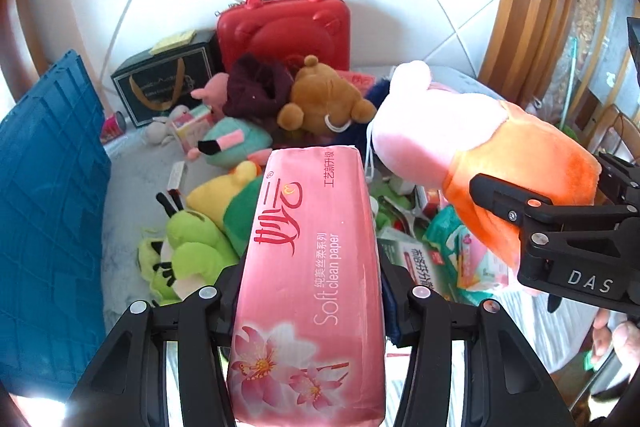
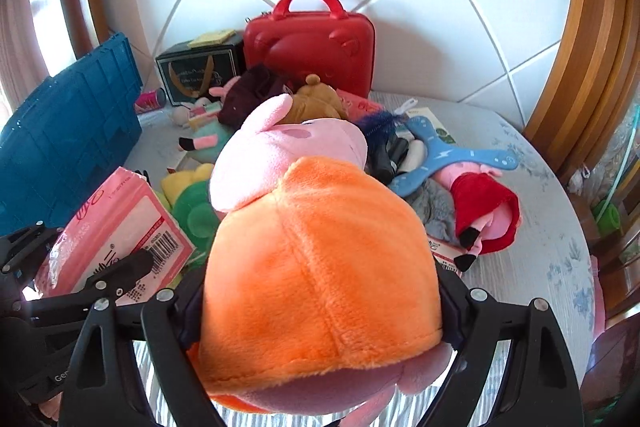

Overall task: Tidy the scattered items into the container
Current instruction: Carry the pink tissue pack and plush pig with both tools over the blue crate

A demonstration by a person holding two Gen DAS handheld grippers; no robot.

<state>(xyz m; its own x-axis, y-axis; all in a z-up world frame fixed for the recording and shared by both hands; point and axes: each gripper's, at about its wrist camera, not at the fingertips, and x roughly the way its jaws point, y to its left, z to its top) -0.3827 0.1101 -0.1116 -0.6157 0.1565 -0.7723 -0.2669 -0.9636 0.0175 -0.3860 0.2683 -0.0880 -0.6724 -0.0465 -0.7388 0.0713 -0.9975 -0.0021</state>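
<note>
L gripper (image 1: 310,291): clamped on the pink tissue pack (image 1: 312,267), fingers pressing both long sides; pack held up off the table.
Pack axis: long axis runs straight fwd along the fingers, far end pointing at the toy pile.
R gripper (image 2: 320,307): clenched round the orange dress of the pig plush (image 2: 316,267); pink head sticks out fwd, also lifted clear of the clutter.
Blue crate (image 1: 48,187): the container, I judge. Sits on the L side of the table, just beside the L gripper, its wall filling the L edge of that view.
Direction: crate lies L of both loads; in the R wrist view it's further off, past the pack.
Nearer arm: L, clearly. Pack looks likely to go in first; R must cross over or wait.
Watch: pack's long axis may need turning to drop past the crate wall; opening not visible, can't tell how full.
Leftovers: brown bear (image 1: 320,95), green plush (image 1: 188,251), red-dress pig (image 2: 480,211) lie scattered. Plenty left, task far from done.
</note>
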